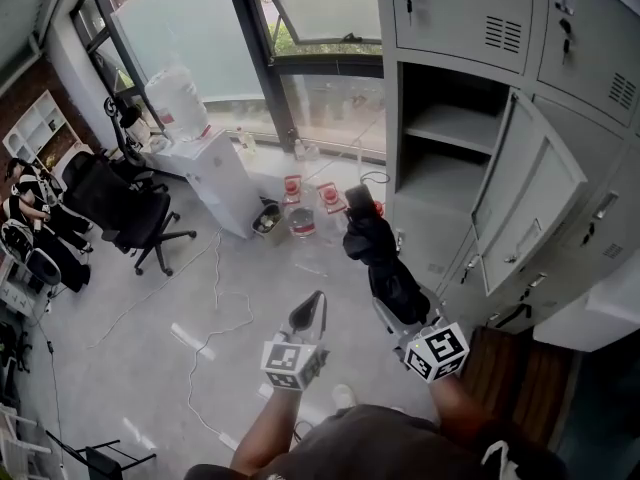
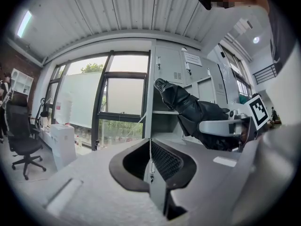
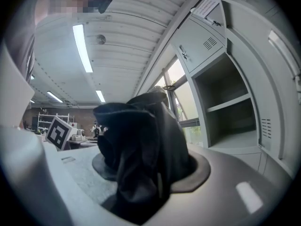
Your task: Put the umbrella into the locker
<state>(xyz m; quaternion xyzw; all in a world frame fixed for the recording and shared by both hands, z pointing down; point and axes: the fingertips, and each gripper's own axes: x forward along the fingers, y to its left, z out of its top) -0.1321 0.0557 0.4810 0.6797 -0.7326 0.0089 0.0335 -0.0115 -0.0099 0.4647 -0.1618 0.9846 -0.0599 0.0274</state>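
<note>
A folded black umbrella [image 1: 382, 253] sticks up and forward out of my right gripper [image 1: 398, 313], whose jaws are shut on its lower end. In the right gripper view the umbrella [image 3: 141, 145] fills the gap between the jaws. A little ahead and to the right stands the grey locker [image 1: 450, 28] with one compartment [image 1: 440, 158] open, showing a bare shelf. My left gripper [image 1: 312, 303] hangs beside the right one with its jaws together and nothing in them. The left gripper view shows its pads meeting [image 2: 150, 161] and the umbrella [image 2: 188, 108] to the right.
The open locker door [image 1: 530, 203] swings out to the right of the compartment. A white water dispenser [image 1: 215, 173], water bottles [image 1: 300, 208] and cables [image 1: 215, 298] are on the floor to the left. A black office chair [image 1: 140, 223] and a person [image 1: 25, 208] are further left.
</note>
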